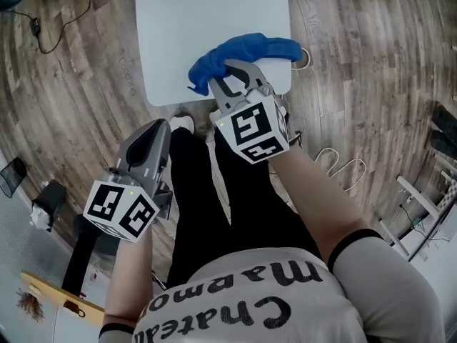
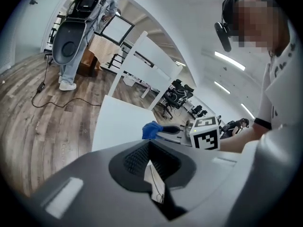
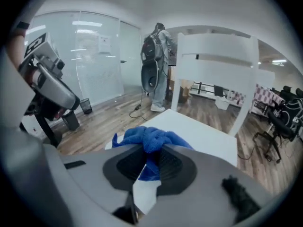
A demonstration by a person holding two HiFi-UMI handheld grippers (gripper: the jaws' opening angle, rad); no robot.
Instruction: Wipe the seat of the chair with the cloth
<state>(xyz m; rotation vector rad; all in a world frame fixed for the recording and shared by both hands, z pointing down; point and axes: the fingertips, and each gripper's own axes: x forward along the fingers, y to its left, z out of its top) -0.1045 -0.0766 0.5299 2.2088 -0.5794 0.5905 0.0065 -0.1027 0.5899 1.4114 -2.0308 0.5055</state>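
Cloth (image 1: 250, 48) in right hand-held gripper (image 1: 239, 73), white seat (image 1: 207, 27)

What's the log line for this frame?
right gripper: shut on cloth | cloth: bunched, at near edge of seat | left gripper: shut, empty, off seat

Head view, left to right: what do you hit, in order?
black cable → left tongs, shut and empty → blue cloth, clamped in the right tongs → white rack. The chair seat is left out: it overlaps the tongs and the cloth.
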